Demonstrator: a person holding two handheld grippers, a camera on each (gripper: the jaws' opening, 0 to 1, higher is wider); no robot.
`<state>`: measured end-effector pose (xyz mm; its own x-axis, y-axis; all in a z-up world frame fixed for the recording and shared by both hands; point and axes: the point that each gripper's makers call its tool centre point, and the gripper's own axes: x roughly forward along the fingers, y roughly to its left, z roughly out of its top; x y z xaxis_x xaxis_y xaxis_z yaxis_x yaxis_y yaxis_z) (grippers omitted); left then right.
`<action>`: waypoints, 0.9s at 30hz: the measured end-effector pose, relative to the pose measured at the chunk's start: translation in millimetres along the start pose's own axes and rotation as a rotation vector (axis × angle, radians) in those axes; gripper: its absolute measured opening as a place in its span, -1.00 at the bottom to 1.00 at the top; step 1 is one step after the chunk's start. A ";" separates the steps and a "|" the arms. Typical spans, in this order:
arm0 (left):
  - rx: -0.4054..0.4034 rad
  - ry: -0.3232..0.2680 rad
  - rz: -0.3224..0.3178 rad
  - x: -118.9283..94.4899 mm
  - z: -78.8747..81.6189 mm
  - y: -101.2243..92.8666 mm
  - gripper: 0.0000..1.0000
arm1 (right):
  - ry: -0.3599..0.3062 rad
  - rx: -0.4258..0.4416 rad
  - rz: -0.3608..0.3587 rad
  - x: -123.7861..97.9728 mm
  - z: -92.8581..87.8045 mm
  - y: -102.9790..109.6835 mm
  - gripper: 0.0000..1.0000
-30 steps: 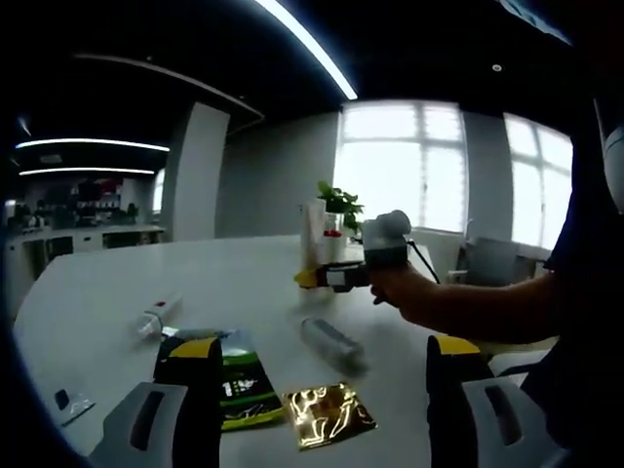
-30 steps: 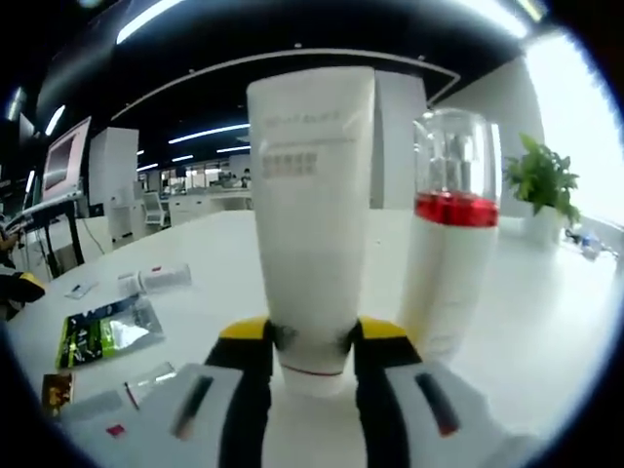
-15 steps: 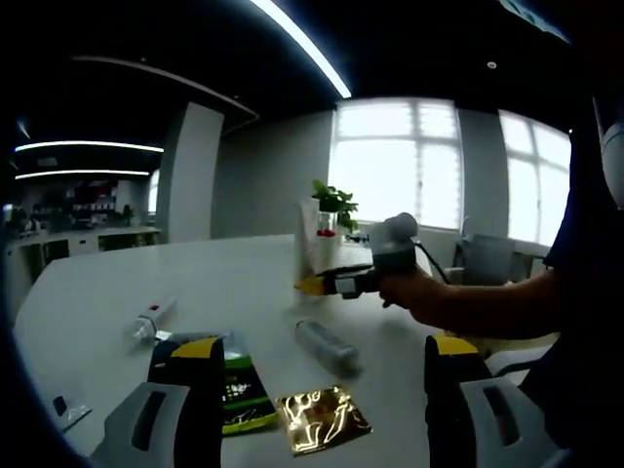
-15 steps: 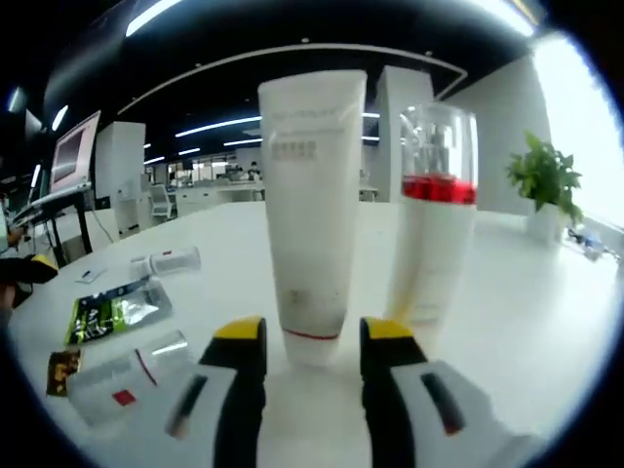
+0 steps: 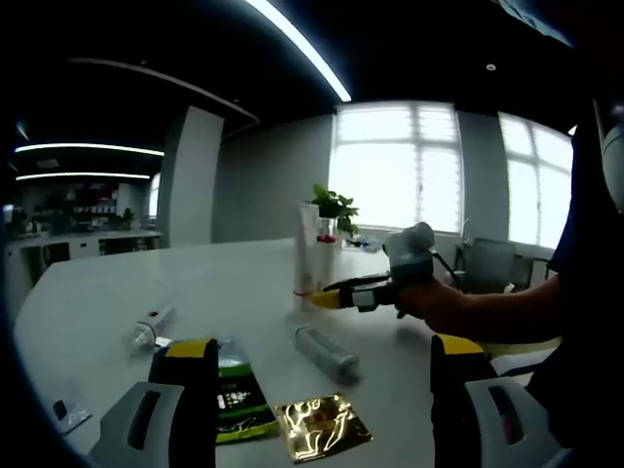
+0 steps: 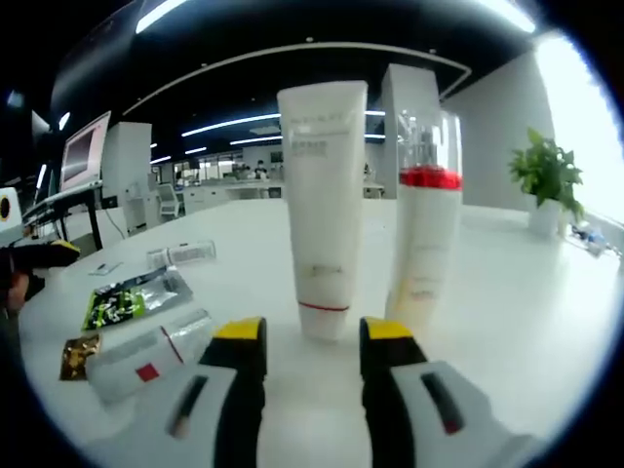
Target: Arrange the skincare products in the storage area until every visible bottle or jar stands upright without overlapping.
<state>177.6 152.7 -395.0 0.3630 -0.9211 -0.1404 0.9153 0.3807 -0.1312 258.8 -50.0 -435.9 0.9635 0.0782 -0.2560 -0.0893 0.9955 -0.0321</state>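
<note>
Two upright containers, a white tube (image 6: 323, 210) and a red-banded pump bottle (image 6: 426, 219), are seen side by side beyond the released right tongs (image 6: 310, 346). Two bottles (image 6: 146, 353) (image 6: 182, 254) lie left on the tabletop (image 6: 517, 312). Left tongs (image 5: 322, 380) are spread, grasping nothing.
</note>
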 end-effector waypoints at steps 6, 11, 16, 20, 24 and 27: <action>0.002 -0.011 0.008 -1.1 2.3 1.3 0.89 | -0.011 -0.007 0.015 4.4 3.6 6.6 -0.23; -0.006 -0.010 0.025 -3.6 1.8 4.8 0.93 | -0.021 -0.008 0.024 6.8 6.3 9.7 -0.24; -0.008 -0.003 0.032 -4.7 -0.5 6.0 0.95 | -0.027 -0.010 0.034 9.0 8.7 14.1 -0.24; -0.010 0.006 0.028 -4.2 -3.1 4.7 0.92 | -0.030 -0.004 0.033 9.9 9.0 13.4 -0.24; -0.014 0.014 0.030 -4.5 -5.2 4.9 0.91 | -0.027 -0.002 0.033 11.2 7.8 12.2 -0.24; -0.017 0.018 0.032 -5.0 -6.3 5.6 0.90 | -0.025 0.001 0.031 11.9 6.9 10.9 -0.25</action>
<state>179.8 159.9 -401.3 0.3888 -0.9069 -0.1624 0.9001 0.4115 -0.1431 271.0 -37.9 -432.6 0.9662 0.1104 -0.2330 -0.1189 0.9926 -0.0231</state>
